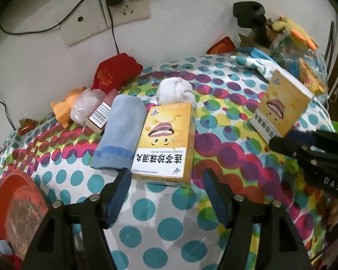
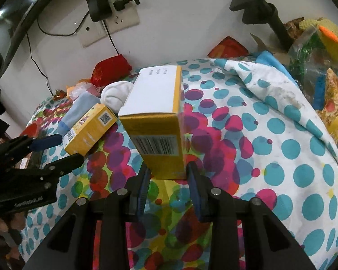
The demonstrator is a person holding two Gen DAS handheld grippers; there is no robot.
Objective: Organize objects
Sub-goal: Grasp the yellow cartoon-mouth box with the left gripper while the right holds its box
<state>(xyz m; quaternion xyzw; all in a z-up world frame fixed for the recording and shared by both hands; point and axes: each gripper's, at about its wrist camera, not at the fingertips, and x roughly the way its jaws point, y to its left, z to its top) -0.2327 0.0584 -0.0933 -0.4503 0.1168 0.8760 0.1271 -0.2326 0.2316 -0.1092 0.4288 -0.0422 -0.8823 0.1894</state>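
— Between the right tongs, what's clamped?
— A yellow box, white on top, barcode facing us, raised over the spotted cloth.
— The left tongs?
— Wide apart, before the flat second box.

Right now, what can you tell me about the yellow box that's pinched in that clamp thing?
The yellow and white cardboard medicine box is rectangular, with a white panel of small print on top, a barcode on its near yellow end and a cartoon mouth on its broad face. It looks intact and closed. The right gripper is shut on its near end, holding it tilted over the spotted tablecloth, apart from its twin lying flat nearby.
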